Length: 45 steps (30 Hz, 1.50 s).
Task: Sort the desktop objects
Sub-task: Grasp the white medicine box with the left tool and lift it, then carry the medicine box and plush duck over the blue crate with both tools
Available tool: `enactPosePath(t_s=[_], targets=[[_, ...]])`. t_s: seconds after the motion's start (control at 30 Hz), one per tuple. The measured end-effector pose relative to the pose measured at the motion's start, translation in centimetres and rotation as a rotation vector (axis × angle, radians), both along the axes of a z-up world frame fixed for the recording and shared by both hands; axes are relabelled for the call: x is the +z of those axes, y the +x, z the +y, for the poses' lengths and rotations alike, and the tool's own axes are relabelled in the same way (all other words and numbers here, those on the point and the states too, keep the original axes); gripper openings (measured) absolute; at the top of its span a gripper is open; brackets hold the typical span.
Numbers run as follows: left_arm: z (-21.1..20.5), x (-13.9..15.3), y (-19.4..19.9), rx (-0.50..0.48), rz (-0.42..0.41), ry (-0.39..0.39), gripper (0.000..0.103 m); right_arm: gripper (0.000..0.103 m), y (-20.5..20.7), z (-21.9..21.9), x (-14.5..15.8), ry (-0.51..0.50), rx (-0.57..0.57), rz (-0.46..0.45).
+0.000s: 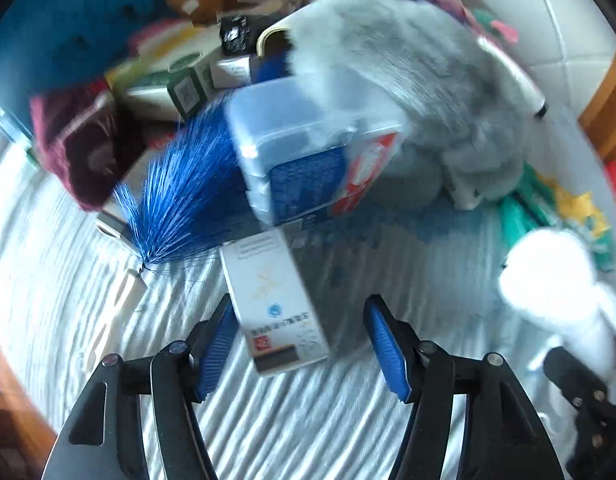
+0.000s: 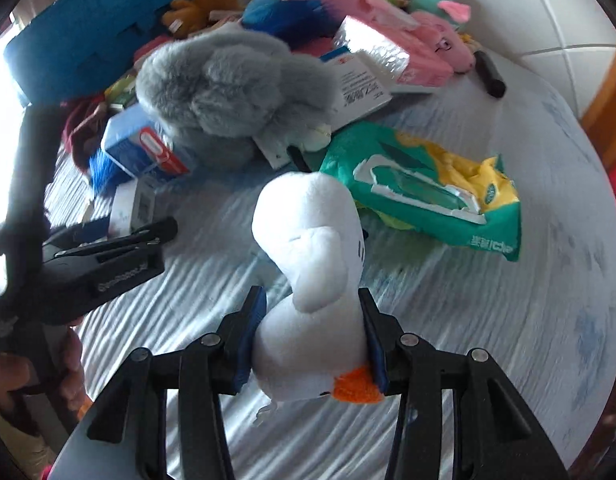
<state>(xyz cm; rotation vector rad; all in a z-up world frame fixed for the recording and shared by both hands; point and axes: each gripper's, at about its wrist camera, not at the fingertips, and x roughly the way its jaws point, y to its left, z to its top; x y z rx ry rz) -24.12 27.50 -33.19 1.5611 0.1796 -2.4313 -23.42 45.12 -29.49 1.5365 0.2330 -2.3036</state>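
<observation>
My left gripper [image 1: 299,312] is open, pointing down at a white carton [image 1: 275,304] that lies flat on the striped cloth. The carton's near end sits between the fingers, close to the left pad [image 1: 217,344], and the right pad stands well apart from it. In the right wrist view that left gripper [image 2: 107,256] shows as a black shape at the left. My right gripper [image 2: 312,296] is shut on a white plush goose [image 2: 308,248] with an orange bill, held above the cloth. The goose [image 1: 548,276] also appears at the right of the left wrist view.
Behind the carton are a clear lidded box [image 1: 299,152], a blue bristle duster [image 1: 179,200] and a big grey plush [image 2: 227,84]. A green-yellow wipes pack [image 2: 424,196] lies to the right. Pink plush toys [image 2: 388,20], a brown bear [image 2: 203,4], a black marker [image 2: 490,74] and a blue bin [image 2: 87,40] are further back.
</observation>
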Motion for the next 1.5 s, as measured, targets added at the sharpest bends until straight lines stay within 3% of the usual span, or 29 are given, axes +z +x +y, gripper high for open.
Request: enactPosePath(t_s=[0.03,0.1,0.3,0.73,1.07,1.5], targets=[[0.3,0.1,0.2,0.013,0.010,0.010,0.037,0.045,-0.2,0.1,-0.4,-0.003,0.013,-0.011],[0.7,0.2,0.6,0.029,0.012,0.018,0.032,0.045,-0.6,0.4,-1.1,-0.012,0.035,-0.029],[2.4,2.0,3.6,0.046,0.048,-0.045,0.032,0.045,-0.6,0.7,-0.9,-0.031,0.075,-0.016],[2.1,11.3,6.7,0.061,0.219,-0.101,0.032,0.045,0.9,-1.1,7.6,-0.097,0.127,0.181],[-2.0,17.0,9.0,0.094,0.323,-0.115,0.032,0.045,2.2,-7.3,13.8,-0.152,0.272,0.324],[-14.4,22.6,12.1,0.151,0.412,-0.147,0.032,0.045,3.9,-20.7,20.2,-0.197,0.367,0.470]])
